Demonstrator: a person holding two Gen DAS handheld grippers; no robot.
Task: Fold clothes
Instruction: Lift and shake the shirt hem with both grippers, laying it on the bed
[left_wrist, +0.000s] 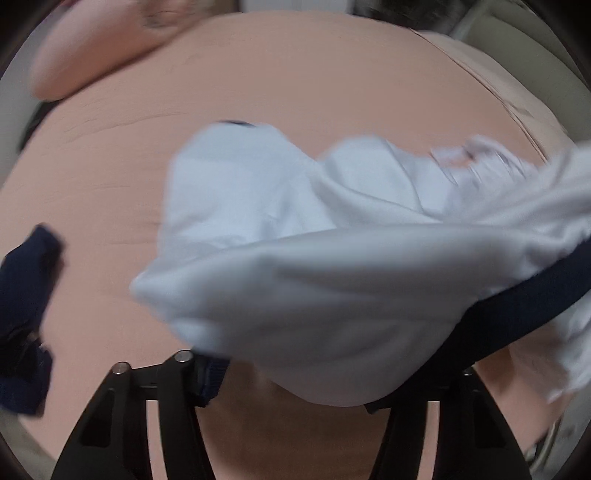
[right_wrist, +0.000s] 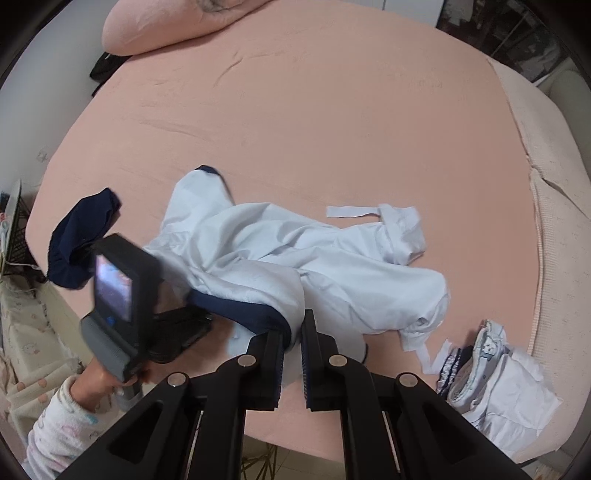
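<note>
Right wrist view: crumpled pale-blue garment (right_wrist: 295, 254), navy-trimmed, on pink bed (right_wrist: 332, 110).

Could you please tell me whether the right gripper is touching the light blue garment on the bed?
Touching: the right wrist view shows the right gripper pinching the light blue garment at its navy edge.

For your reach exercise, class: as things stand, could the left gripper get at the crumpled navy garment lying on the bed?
Probably yes. The navy garment lies uncovered on the pink sheet just beyond the left gripper, with nothing between them, though that gripper is busy at the white garment's navy hem.
</note>
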